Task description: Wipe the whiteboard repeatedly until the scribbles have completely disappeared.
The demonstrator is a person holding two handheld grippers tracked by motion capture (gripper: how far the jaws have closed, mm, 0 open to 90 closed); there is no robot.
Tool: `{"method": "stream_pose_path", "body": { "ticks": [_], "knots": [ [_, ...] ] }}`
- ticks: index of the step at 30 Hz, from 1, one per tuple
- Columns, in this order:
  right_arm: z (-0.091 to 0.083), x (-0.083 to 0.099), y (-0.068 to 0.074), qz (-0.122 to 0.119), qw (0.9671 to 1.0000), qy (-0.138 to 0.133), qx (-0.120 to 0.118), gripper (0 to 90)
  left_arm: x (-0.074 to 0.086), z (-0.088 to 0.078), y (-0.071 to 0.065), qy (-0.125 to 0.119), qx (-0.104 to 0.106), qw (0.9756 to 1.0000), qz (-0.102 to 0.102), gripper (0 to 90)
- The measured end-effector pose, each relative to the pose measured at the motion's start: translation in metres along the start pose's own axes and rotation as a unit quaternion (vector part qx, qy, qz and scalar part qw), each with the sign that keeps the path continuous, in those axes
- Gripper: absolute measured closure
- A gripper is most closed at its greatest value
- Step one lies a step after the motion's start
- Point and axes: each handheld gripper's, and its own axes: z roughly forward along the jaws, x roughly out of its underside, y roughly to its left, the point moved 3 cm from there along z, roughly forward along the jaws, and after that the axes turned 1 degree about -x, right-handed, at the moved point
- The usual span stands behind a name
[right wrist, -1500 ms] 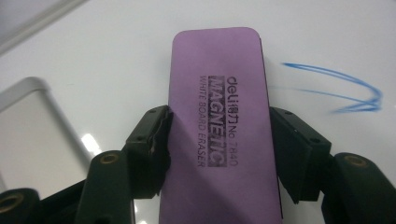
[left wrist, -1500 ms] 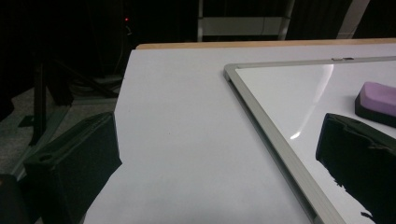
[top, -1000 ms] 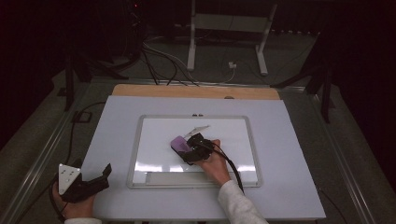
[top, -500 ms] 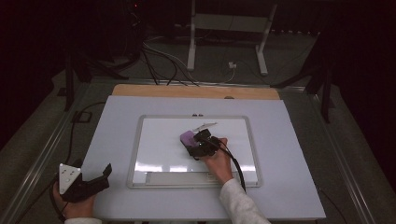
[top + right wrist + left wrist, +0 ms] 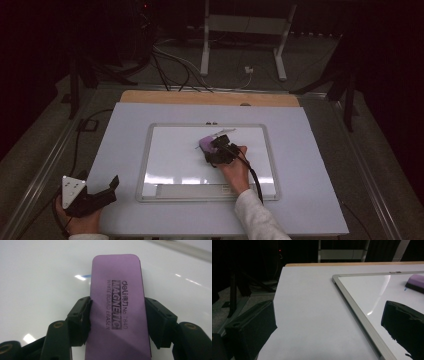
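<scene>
Fingers (image 5: 117, 322) of my right gripper (image 5: 218, 151) pinch the purple rectangular magnetic eraser (image 5: 119, 302) by its long sides; it lies flat near the middle of the silver-framed whiteboard (image 5: 144, 165), long axis running straight ahead of me, a short blue mark (image 5: 85, 275) just beside its far-left corner. Left gripper (image 5: 95, 197) rests spread on the white table (image 5: 310, 175), well off the whiteboard's near-left corner.

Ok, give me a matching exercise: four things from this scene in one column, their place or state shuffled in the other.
1. eraser
2. whiteboard
3. left gripper
4. right gripper

A. open, at the table's near left corner
B. purple, clamped between jaws
C. lying flat on the white table
D. shut on the eraser, over the board

Pairs: 1-B, 2-C, 3-A, 4-D
</scene>
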Motion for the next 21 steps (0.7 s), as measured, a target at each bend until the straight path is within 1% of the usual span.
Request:
{"method": "stream_pose_path", "body": {
  "ticks": [3,4,5,7,8,9,10,11,12,14,15,16,17,18,19,21],
  "knots": [
    [-0.001,-0.001,-0.019,0.037,0.9987,0.002,0.037,40.9,0.0,0.0,0.0,0.0,0.0,1.0,0.0,0.4],
    [0.0,-0.002,-0.023,0.049,0.9981,0.004,0.039,40.8,0.0,0.0,0.0,0.001,0.0,1.0,0.0,0.4],
    [0.0,-0.002,-0.025,0.053,0.9979,0.005,0.036,40.9,0.0,0.001,0.0,0.002,-0.001,1.0,0.001,0.4],
    [0.0,-0.004,-0.021,0.042,0.998,0.007,0.046,40.9,0.0,0.001,-0.001,0.003,0.001,1.0,0.004,0.4],
    [0.001,-0.005,-0.018,0.038,0.9986,0.006,0.038,40.8,0.0,0.001,-0.001,0.003,0.0,1.0,0.004,0.4],
    [0.003,-0.005,-0.013,0.034,0.9992,0.005,0.022,40.9,0.0,0.002,-0.001,0.003,0.0,1.0,0.005,0.4],
    [0.004,-0.005,-0.008,0.025,0.9996,0.003,0.013,40.9,0.0,0.002,-0.002,0.003,0.0,1.0,0.005,0.4],
    [0.005,-0.006,-0.001,0.013,0.9999,0.003,0.002,40.9,0.0,0.002,-0.002,0.003,0.001,1.0,0.005,0.4],
    [0.006,-0.006,0.007,-0.003,0.9999,0.003,-0.014,40.9,0.0,0.002,-0.002,0.003,0.0,1.0,0.005,0.4],
    [0.007,-0.007,0.02,-0.035,0.9987,0.006,-0.037,40.9,0.0,0.002,-0.001,0.003,0.0,1.0,0.005,0.4],
    [0.007,-0.007,0.024,-0.044,0.9979,0.008,-0.046,40.9,0.0,0.001,-0.001,0.003,0.0,1.0,0.004,0.4],
    [0.007,-0.008,0.025,-0.048,0.9978,0.01,-0.045,41.0,0.0,0.001,-0.001,0.002,0.0,1.0,0.002,0.4],
    [0.007,-0.008,0.023,-0.043,0.9977,0.012,-0.05,41.0,0.0,0.001,0.0,0.002,-0.001,1.0,0.001,0.4],
    [0.007,-0.009,0.021,-0.041,0.9982,0.012,-0.042,41.0,0.001,0.001,0.0,0.002,-0.001,1.0,0.001,0.4],
    [0.007,-0.009,0.017,-0.034,0.999,0.012,-0.027,41.0,0.001,0.001,0.0,0.002,-0.001,1.0,0.001,0.4],
    [0.007,-0.011,0.003,-0.009,0.9998,0.012,0.009,41.0,0.0,0.0,0.0,0.001,0.0,1.0,0.0,0.4]
  ]
}}
